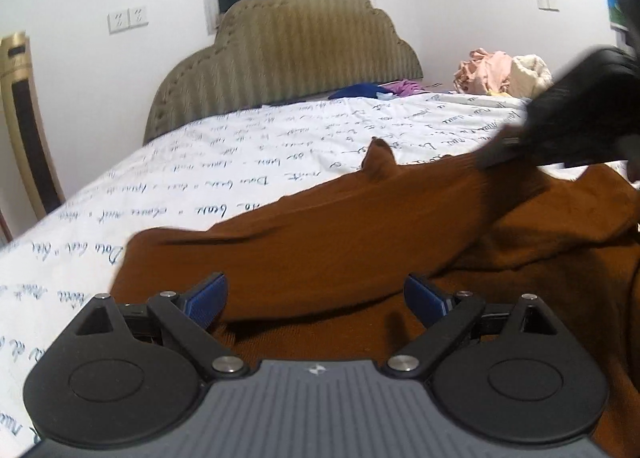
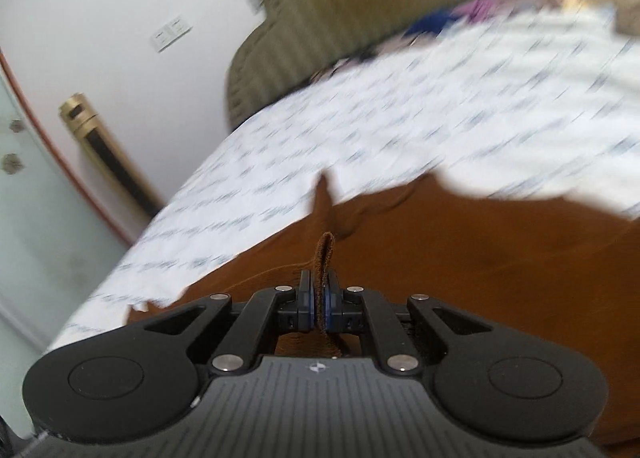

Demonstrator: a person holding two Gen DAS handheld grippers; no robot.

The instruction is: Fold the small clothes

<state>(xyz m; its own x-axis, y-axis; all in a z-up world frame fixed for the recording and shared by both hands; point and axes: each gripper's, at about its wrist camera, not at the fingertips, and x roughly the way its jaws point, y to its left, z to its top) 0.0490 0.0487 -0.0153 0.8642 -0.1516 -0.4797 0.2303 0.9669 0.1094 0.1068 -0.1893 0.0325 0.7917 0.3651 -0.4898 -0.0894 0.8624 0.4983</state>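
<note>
Right gripper (image 2: 319,304) pinches a narrow fold of the brown garment (image 2: 460,258), its blue pads pressed flat on the cloth with a strip of hem standing up between them. Left gripper (image 1: 316,300) hangs over the same garment with its jaws spread wide and nothing between them, the fabric lying loose below. The garment sprawls rumpled across the near side of the bed (image 1: 248,138), one sleeve stretched toward the headboard (image 1: 288,46). A heap of pink and cream clothes (image 1: 500,72) waits at the far corner, with blue and purple pieces beside it.

The grip looks thin: only an edge of knit sits in the right jaws, and a quick lift could pull it free or drag the whole garment askew rather than fold it. The right view is smeared by motion, so the hold is hard to judge further. With the left jaws not yet set, the cloth may bunch under one-sided pull.

Blue cursive script runs in rows over the white sheet; no word reads clearly. A small white emblem marks each gripper body; no brand name shows.
</note>
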